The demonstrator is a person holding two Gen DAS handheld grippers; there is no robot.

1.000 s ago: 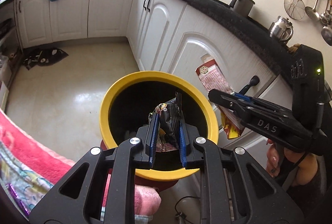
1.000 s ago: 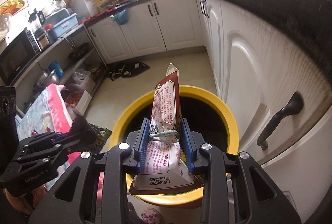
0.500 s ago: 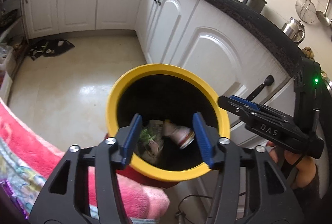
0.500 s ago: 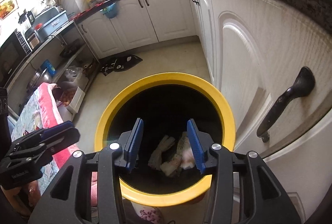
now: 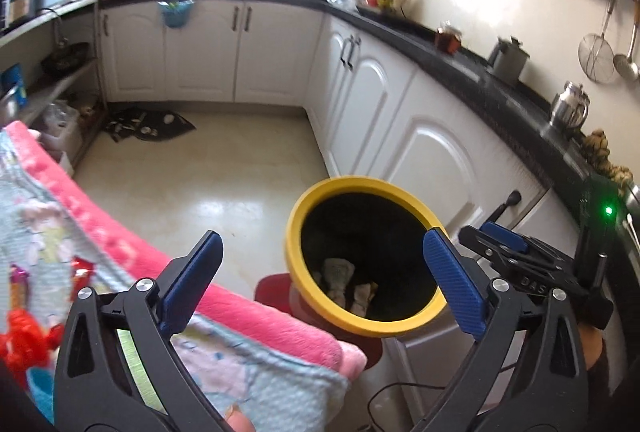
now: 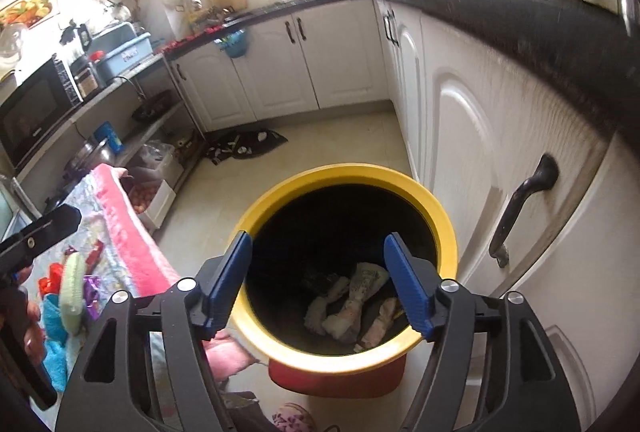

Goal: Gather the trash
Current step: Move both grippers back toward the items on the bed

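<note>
A yellow-rimmed bin [image 5: 360, 183] [image 6: 348, 173] stands on the floor by the white cabinets. Crumpled wrappers [image 5: 340, 274] [image 6: 356, 306] lie at its dark bottom. My left gripper [image 5: 322, 237] hangs above and left of the bin, over the cloth's edge. Its jaws are opening wide with nothing between them. My right gripper [image 6: 318, 238] is right over the bin's mouth, and its jaws are also opening with nothing in them. In the left wrist view the right gripper [image 5: 505, 245] shows at the bin's right side. The left gripper [image 6: 44, 228] shows at the far left of the right wrist view.
A pink-edged patterned cloth [image 5: 260, 316] covers a surface left of the bin. Several colourful wrappers [image 6: 72, 286] lie on it. White cabinet doors with a black handle [image 6: 520, 204] stand close on the right. A dark mat [image 5: 148, 124] lies on the tiled floor.
Both grippers let go of their wrappers, which dropped into the bin, and both opened their jaws. The left gripper pulled up and away to the left. The right stayed over the bin.
</note>
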